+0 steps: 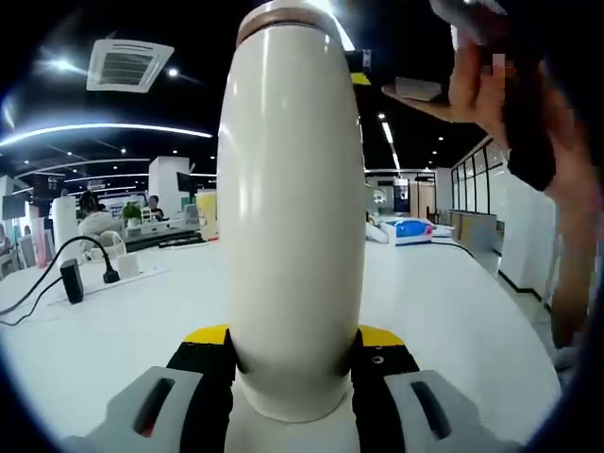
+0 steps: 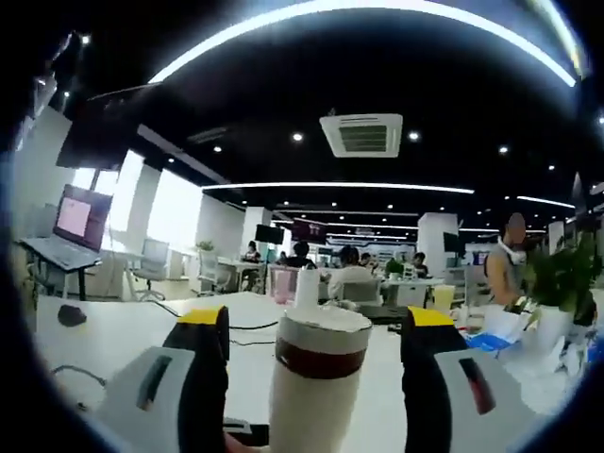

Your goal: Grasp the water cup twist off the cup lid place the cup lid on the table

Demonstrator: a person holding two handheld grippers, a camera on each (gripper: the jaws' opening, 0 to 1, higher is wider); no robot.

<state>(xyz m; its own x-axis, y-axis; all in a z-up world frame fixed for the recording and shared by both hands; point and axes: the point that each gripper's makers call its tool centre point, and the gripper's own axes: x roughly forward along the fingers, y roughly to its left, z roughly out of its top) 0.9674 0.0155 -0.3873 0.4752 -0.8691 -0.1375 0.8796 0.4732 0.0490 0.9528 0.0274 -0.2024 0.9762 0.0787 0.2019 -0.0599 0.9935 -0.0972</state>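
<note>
A tall cream water cup (image 1: 288, 217) stands upright between the yellow-tipped jaws of my left gripper (image 1: 293, 335), which is shut on its lower body. Its lid (image 1: 283, 14) sits at the top above a dark band. In the right gripper view the same lid (image 2: 321, 330), white over a dark red band (image 2: 319, 360), rises between the jaws of my right gripper (image 2: 316, 316). Those jaws stand open, with a gap on each side of the lid. A person's hand (image 1: 481, 85) shows at the upper right of the left gripper view, level with the cup's top.
The white table (image 1: 453, 311) stretches out under the cup. A power strip with a black cable (image 1: 75, 278) lies at its left. A blue item (image 1: 411, 228) sits far back. A laptop on a stand (image 2: 71, 222), a mouse (image 2: 71, 314) and a plant (image 2: 557, 274) flank the right gripper view.
</note>
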